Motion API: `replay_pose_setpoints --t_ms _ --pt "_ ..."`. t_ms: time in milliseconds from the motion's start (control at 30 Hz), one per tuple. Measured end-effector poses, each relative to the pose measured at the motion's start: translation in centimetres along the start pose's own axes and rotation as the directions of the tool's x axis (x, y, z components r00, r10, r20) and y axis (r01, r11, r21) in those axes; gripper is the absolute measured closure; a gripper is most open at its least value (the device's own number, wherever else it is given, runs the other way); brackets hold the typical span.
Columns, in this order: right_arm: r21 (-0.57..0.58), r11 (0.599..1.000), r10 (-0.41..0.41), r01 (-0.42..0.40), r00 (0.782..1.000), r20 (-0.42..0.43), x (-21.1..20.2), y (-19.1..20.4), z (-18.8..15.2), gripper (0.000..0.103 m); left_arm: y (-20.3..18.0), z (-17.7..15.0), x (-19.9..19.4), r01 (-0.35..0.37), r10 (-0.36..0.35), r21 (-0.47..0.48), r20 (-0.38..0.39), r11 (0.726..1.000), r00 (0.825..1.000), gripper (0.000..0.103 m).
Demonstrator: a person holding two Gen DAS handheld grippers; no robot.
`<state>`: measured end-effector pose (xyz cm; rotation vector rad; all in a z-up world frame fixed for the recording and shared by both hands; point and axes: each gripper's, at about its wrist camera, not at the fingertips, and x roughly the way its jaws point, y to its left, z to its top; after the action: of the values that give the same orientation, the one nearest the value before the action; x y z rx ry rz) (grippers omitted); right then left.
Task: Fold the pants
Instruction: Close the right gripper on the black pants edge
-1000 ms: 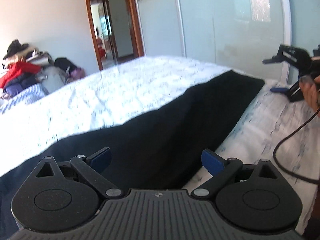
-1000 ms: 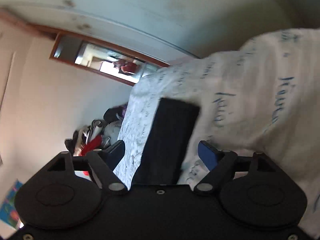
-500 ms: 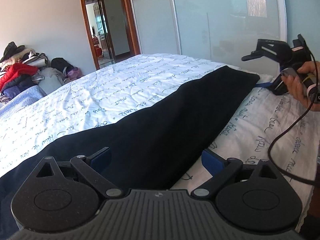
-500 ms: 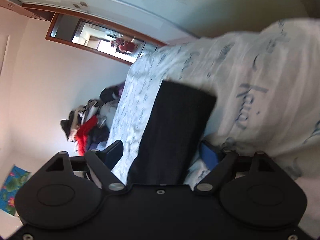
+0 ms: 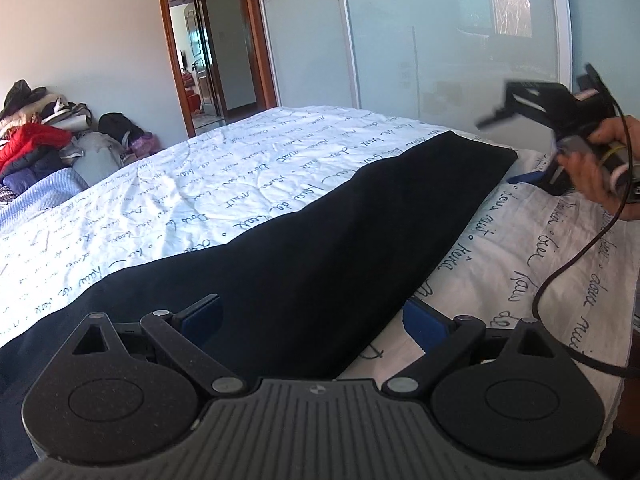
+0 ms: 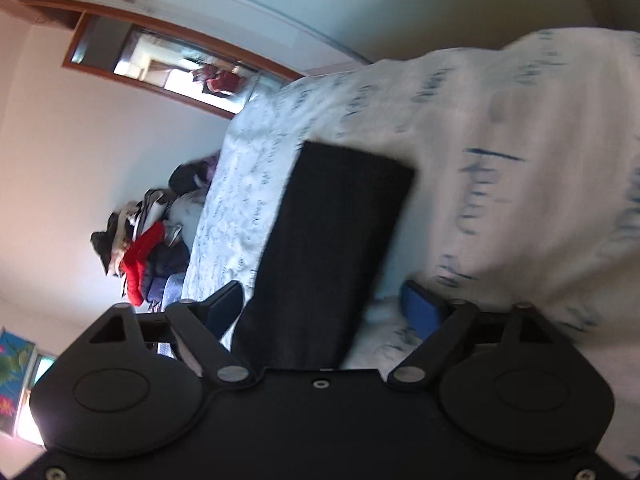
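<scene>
Black pants (image 5: 320, 248) lie folded lengthwise on the white printed bedsheet (image 5: 224, 184), running from near me to the far right. My left gripper (image 5: 312, 316) is open, its blue pads straddling the near edge of the pants. My right gripper (image 6: 320, 308) is open and rolled sideways, with the leg end of the pants (image 6: 332, 232) between its fingers. It also shows in the left wrist view (image 5: 528, 160), held in a hand at the far end of the pants, one blue pad low by the hem.
A pile of clothes and bags (image 5: 44, 148) lies beyond the bed's left side. A doorway (image 5: 204, 64) and frosted sliding wardrobe doors (image 5: 440, 40) stand behind the bed. A black cable (image 5: 560, 272) trails over the sheet at right.
The left gripper has stayed over the pants' near edge. The right gripper has shifted and tilted at the leg end. Both stay open.
</scene>
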<state>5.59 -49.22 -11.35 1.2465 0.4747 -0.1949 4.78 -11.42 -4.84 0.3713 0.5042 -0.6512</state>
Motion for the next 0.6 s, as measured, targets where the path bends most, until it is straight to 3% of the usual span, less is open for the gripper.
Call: replay_pose_setpoints --t_ms 100,133,167,233,300,400,600 --pt "0.018 0.999 0.051 -0.051 0.999 -0.019 2.1 0.6 0.2 0.001 -0.2 0.7 0.0 0.011 -0.011 -0.001 0.016 1.0 1.0 0.004" --pt "0.015 0.998 0.058 -0.058 0.998 -0.004 2.1 0.8 0.1 0.015 -0.1 0.9 -0.2 0.01 -0.01 -0.004 0.027 1.0 1.0 0.004" --pt "0.002 0.997 0.075 -0.075 0.997 0.009 2.1 0.8 0.0 0.047 0.1 1.1 -0.4 0.01 -0.009 -0.012 0.04 1.0 0.999 0.004" --pt "0.041 0.997 0.069 -0.068 0.997 -0.024 2.6 -0.5 -0.3 0.093 0.7 1.3 -0.5 0.015 -0.013 -0.041 0.043 0.999 0.999 0.004" --pt "0.093 0.994 0.067 -0.062 0.996 -0.056 3.1 -2.3 -0.9 0.096 1.3 1.5 0.1 0.018 -0.016 -0.067 0.025 0.998 1.0 0.004" --pt "0.108 0.989 0.103 -0.099 0.994 -0.03 2.3 -3.1 -1.5 0.097 1.9 1.9 1.4 0.009 -0.008 -0.086 0.002 0.996 1.0 0.004" --pt "0.099 0.993 0.068 -0.065 0.997 -0.034 2.0 -2.4 -1.4 0.089 2.9 1.9 5.2 -0.006 -0.003 -0.153 -0.055 0.988 0.998 0.004"
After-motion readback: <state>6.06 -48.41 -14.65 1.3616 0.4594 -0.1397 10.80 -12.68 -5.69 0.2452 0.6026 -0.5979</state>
